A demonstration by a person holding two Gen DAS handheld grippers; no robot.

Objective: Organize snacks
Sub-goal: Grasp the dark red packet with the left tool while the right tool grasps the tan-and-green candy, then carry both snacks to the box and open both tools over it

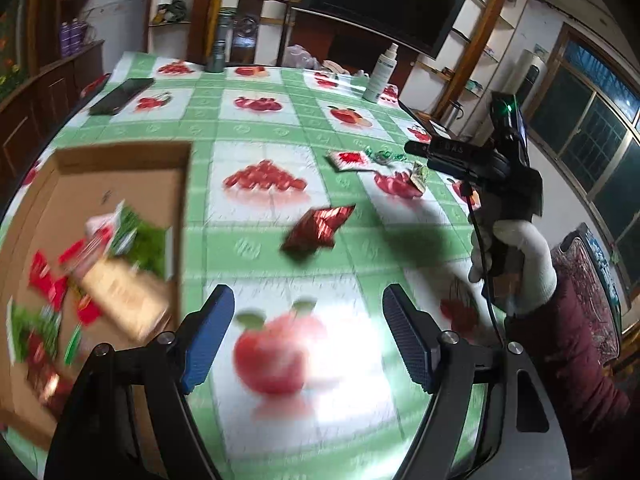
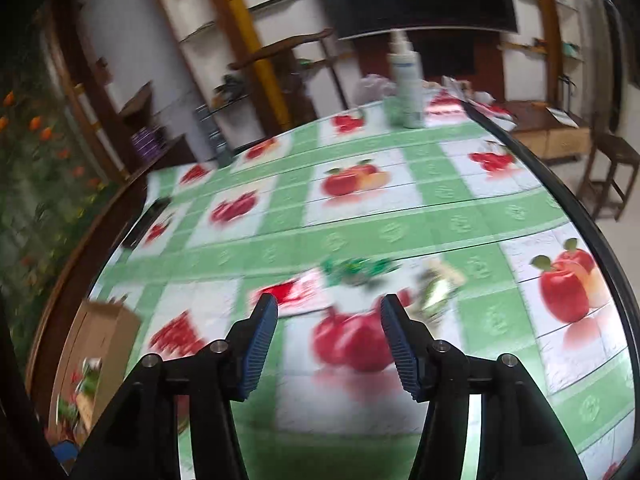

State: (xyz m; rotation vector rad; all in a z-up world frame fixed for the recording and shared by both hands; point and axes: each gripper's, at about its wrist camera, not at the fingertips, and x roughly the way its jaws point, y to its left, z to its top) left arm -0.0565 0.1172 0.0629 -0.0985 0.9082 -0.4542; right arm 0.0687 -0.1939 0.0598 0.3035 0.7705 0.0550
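Observation:
A cardboard box [image 1: 120,160] at the left of the left wrist view holds several red, green and tan snack packets [image 1: 100,264]. A shiny red packet [image 1: 318,228] lies on the tablecloth beyond my left gripper [image 1: 308,300], which is open with nothing between its fingers. Farther off lie a red-and-white packet [image 1: 349,159], a green wrapped sweet [image 1: 382,156] and a small greenish packet [image 1: 420,174]. In the right wrist view my right gripper [image 2: 329,306] is open and empty above the cloth, just short of the red-and-white packet [image 2: 294,290], the green sweet [image 2: 358,268] and the greenish packet [image 2: 438,284].
A green checked tablecloth with fruit prints [image 1: 256,136] covers the table. A white spray bottle [image 1: 382,74], a dark flat device [image 1: 120,96] and a grey tin [image 1: 216,58] stand near the far edge. A gloved hand [image 1: 520,256] holds the right gripper's body. The table edge [image 2: 592,216] curves at the right.

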